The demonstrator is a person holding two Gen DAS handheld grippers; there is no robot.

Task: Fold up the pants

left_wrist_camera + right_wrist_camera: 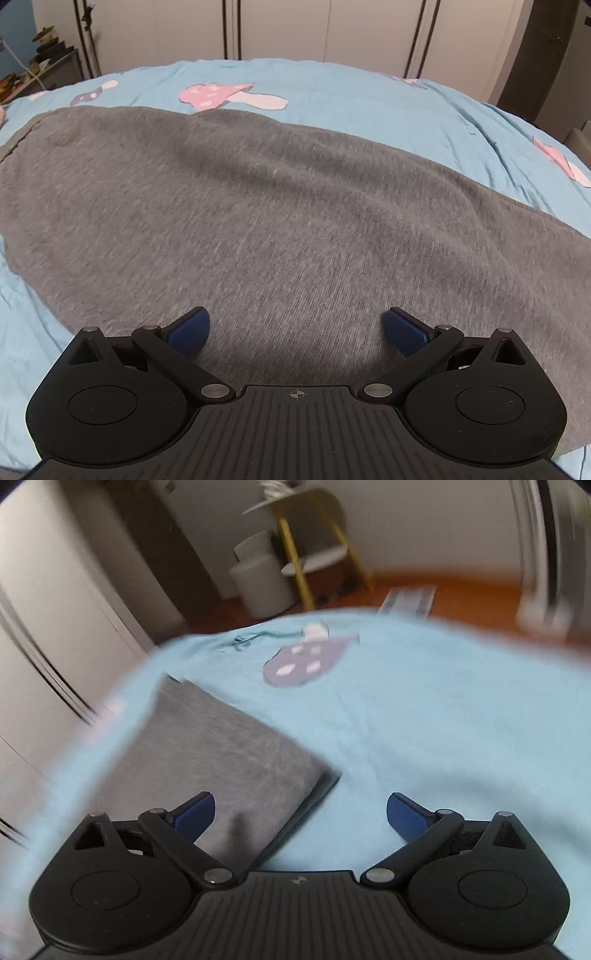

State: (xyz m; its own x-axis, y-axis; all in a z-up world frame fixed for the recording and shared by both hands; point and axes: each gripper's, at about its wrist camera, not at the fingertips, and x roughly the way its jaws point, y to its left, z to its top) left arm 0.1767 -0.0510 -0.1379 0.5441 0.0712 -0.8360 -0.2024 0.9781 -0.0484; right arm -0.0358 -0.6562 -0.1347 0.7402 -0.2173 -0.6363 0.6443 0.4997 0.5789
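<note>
Pants (258, 206) — soft grey knit, limp and light — fill mid-frame on the bed (424, 110); pinch a doubled edge, since the left gripper (295, 332) and right gripper (301, 812) both gape empty.

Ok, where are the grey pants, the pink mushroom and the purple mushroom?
grey pants (280, 206): left wrist view, middle of the fabric.
pink mushroom (214, 95): left wrist view, on its spotted cap.
purple mushroom (303, 661): right wrist view, on its spotted cap.
</note>
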